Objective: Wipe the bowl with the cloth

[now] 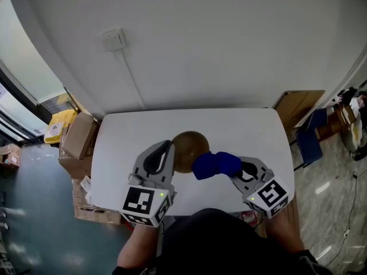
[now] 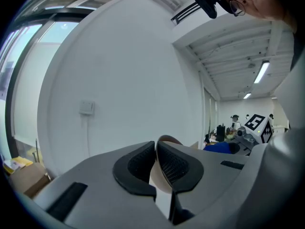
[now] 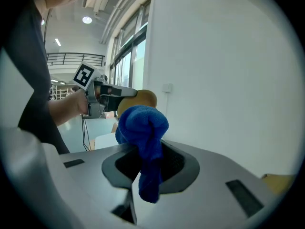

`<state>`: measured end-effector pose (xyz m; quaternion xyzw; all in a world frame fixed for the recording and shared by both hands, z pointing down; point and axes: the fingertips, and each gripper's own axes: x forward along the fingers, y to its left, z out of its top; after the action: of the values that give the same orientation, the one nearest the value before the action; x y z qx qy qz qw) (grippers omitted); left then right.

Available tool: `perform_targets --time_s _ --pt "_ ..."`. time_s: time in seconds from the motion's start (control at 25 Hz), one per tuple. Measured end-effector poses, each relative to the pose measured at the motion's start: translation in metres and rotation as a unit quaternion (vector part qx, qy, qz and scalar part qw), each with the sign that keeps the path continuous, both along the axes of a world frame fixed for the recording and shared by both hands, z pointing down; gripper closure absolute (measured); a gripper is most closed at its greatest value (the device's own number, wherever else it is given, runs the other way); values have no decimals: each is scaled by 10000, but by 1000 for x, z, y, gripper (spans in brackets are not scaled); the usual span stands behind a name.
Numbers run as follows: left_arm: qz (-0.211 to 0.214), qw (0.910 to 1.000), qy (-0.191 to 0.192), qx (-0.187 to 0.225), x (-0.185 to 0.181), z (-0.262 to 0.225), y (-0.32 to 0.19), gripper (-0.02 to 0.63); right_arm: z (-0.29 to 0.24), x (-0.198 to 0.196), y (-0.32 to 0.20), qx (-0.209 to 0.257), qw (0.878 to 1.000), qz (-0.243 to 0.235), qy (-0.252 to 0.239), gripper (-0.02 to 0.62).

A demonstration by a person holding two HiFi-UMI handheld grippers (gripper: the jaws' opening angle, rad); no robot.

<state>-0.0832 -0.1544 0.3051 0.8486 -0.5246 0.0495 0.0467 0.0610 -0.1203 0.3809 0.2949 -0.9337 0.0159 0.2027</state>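
Note:
A brown bowl hangs over the white table, held by its rim. My left gripper is shut on that rim; in the left gripper view the thin bowl wall sits pinched between the dark pads of the gripper. A bunched blue cloth is beside the bowl's right side, with my right gripper shut on it. In the right gripper view the cloth bulges above the jaws of that gripper and a tail hangs below. Behind it are the bowl and the left gripper.
A wall with a switch plate stands close behind the table. Cardboard boxes and a yellow box lie on the floor to the left. A brown board and a blue chair stand at the right.

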Motion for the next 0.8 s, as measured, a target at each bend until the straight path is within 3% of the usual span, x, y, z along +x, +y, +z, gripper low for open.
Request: perform_targets --time_s 0.36,0.6,0.8 --pt "173 9943 152 -1040 4 85 2 577 48 -6 11 -573 9983 39 71 525" --pt "273 9830 321 -1788 7 149 2 577 79 -9 23 -993 9950 83 57 524" --pt "301 9747 397 -2179 12 195 -3 578 98 -12 32 -1251 9921 74 52 525"
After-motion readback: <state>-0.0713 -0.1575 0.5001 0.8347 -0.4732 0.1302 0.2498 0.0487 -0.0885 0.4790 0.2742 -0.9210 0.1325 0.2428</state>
